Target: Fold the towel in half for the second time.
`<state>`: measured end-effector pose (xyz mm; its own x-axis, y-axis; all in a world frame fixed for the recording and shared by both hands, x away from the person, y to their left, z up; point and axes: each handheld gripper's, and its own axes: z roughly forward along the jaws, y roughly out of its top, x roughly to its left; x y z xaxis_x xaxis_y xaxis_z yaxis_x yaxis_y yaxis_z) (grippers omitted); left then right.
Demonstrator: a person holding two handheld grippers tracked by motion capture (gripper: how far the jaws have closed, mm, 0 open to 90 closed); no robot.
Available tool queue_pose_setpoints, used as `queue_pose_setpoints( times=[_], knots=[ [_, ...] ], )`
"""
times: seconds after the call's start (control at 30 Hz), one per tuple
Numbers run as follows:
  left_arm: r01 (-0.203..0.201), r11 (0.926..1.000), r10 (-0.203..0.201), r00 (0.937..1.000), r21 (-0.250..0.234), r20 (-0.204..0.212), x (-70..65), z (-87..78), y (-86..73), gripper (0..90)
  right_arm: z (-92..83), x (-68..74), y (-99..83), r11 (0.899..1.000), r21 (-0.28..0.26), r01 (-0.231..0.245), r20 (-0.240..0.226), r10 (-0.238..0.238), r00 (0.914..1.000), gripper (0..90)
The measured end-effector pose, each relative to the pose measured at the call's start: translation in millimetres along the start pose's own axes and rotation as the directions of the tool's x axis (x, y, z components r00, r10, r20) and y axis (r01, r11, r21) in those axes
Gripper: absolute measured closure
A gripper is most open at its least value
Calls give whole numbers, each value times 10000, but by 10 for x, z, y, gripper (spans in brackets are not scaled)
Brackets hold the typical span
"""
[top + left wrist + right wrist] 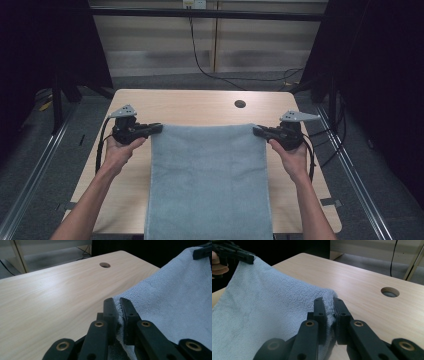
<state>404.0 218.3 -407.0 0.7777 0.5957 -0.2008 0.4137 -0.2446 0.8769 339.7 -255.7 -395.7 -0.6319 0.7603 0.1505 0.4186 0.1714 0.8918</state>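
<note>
Forearms enter from the bottom of the high view, cut off at the elbows. Left gripper (159, 128) is clenched on one far corner of the grey towel (210, 180), right gripper (256, 131) on the other. Towel hangs taut over the table (200, 107); its near edge runs out of frame. Pinched corners are mostly hidden between the jaws.

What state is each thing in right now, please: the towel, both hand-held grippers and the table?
Towel: spread flat, far corners pinched, near end past the table edge.
Left hand-held gripper: shut on the towel's corner.
Right hand-held gripper: shut on the other corner.
Table: bare beyond the towel, cable hole open.
</note>
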Motion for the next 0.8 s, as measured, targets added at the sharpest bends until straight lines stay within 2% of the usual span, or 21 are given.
queue_pose_setpoints(
  times=[0.07,0.23,0.27,0.3,0.33,0.4,0.47,0.5,0.6,0.67,0.73,0.8],
  knots=[
    [63,9999,-64,10000,-95,-69,58,31,81,841,65,-77,91,9999,-58,-115,141,116,9998,827],
    [-5,9998,1,9998,-220,-202,129,43,236,841,118,-141,227,9996,-244,-113,284,120,9995,829],
    [155,9990,-163,9997,-425,-188,149,35,273,841,126,-157,265,9992,-372,-150,303,161,9994,830],
    [64,9988,-80,9995,-491,-313,172,33,357,841,140,-192,347,9985,-520,-177,343,195,9992,830],
    [64,9988,-80,9995,-491,-313,172,33,357,841,144,-205,372,9983,-548,-175,362,195,9992,831],
    [24,9979,-50,9992,-650,-398,170,18,462,842,149,-217,408,9980,-602,-178,421,203,9989,831],
    [-221,9977,194,9989,-648,-425,129,10,508,842,150,-229,479,9978,-655,-129,519,163,9985,831],
    [-283,9976,260,9990,-635,-369,111,9,506,842,130,-224,524,9974,-715,-42,536,80,9985,832],
    [-518,9969,504,9984,-601,-246,52,3,431,842,89,-214,514,9965,-838,36,510,7,9987,831],
    [-660,9967,652,9977,-475,-162,8,-22,355,842,40,-200,457,9967,-809,26,410,8,9992,832],
    [-731,9962,733,9973,-480,30,-38,-61,285,842,-17,-163,384,9972,-731,158,288,-137,9995,832],
    [-975,9940,986,9949,-494,203,-127,-141,217,842,-95,-94,278,9973,-652,352,143,-343,9993,831]
  ],
)
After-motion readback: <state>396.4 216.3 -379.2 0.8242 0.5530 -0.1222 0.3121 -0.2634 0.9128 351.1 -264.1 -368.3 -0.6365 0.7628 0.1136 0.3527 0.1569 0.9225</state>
